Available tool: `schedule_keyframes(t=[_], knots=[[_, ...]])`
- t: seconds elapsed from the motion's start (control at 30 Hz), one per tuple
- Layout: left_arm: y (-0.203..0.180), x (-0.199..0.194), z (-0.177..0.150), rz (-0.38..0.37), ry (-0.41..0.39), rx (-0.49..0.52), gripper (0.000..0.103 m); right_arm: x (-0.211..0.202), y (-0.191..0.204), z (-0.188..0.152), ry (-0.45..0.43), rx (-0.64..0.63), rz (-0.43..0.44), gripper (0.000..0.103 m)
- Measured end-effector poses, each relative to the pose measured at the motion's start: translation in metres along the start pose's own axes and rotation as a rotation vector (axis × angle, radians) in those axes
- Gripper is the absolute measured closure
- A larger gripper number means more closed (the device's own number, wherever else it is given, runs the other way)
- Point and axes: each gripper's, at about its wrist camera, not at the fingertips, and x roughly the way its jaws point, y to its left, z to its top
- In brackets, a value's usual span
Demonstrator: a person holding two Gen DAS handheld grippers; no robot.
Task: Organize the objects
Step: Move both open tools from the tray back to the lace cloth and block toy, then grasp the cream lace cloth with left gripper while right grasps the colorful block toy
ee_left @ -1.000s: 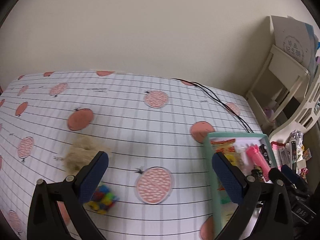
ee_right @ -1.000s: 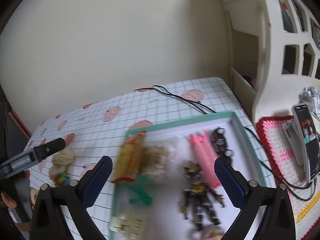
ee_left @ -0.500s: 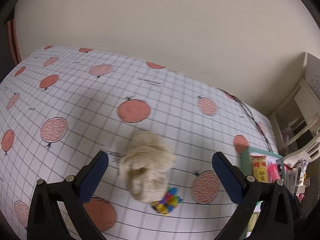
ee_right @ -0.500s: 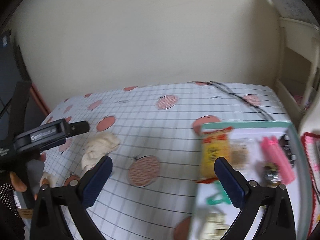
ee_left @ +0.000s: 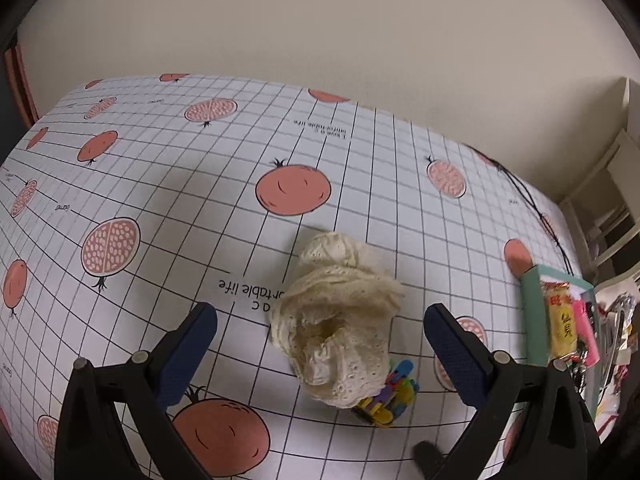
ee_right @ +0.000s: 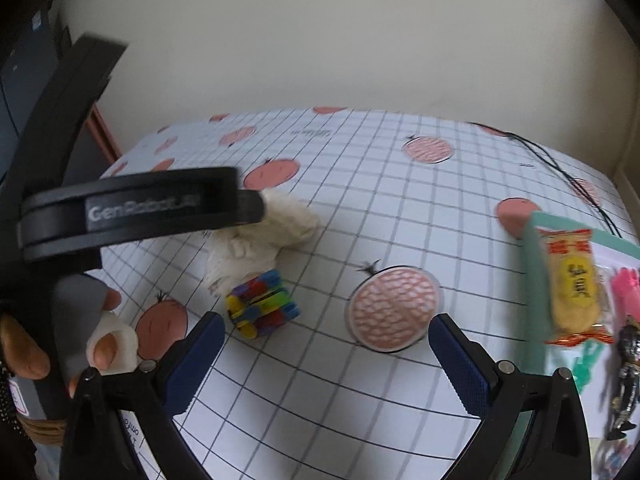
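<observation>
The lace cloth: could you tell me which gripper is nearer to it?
Left. The left gripper straddles the lace cloth, open; the right gripper hangs back, right of it.

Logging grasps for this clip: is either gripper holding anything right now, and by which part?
Nothing is held. The left gripper is open around the crumpled cream lace cloth without touching it; the right gripper is open and empty.
</observation>
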Motion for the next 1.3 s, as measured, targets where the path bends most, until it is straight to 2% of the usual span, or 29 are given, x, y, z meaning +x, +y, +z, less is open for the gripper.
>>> schedule_keyframes(t=[0.2,0.3,0.37,0.43,0.57,0.63,0.87,0.93,0.97,1.1,1.3], knots=[[0.006,0.010,-0.004,-0.007,0.027,-0.007,0.008,0.018,0.011,-0.004,0.033,-0.024,0.009,0.000],[0.006,0.013,-0.005,0.003,0.034,0.006,0.018,0.023,0.012,-0.006,0.042,-0.023,0.012,0.000],[0.007,0.015,-0.007,-0.003,0.043,0.005,0.021,0.026,0.012,-0.006,0.044,-0.017,0.009,0.002],[0.006,0.018,-0.008,-0.008,0.063,0.014,0.035,0.030,0.011,-0.005,0.047,-0.011,0.017,0.003],[0.004,0.020,-0.009,-0.009,0.068,0.031,0.041,0.034,0.014,-0.005,0.048,-0.013,0.023,0.006],[0.003,0.021,-0.010,-0.008,0.069,0.032,0.049,0.036,0.015,-0.004,0.049,-0.013,0.027,0.010],[0.004,0.023,-0.011,-0.009,0.079,0.042,0.070,0.035,0.022,-0.004,0.045,-0.022,0.054,0.022],[0.005,0.024,-0.011,-0.015,0.086,0.046,0.079,0.034,0.024,-0.004,0.046,-0.028,0.063,0.027],[0.005,0.025,-0.012,-0.013,0.092,0.047,0.079,0.034,0.024,-0.004,0.047,-0.031,0.068,0.029],[0.008,0.026,-0.013,-0.017,0.099,0.042,0.082,0.034,0.028,-0.004,0.053,-0.044,0.064,0.051],[0.012,0.027,-0.014,-0.016,0.106,0.030,0.083,0.033,0.022,-0.005,0.057,-0.023,0.064,0.051]])
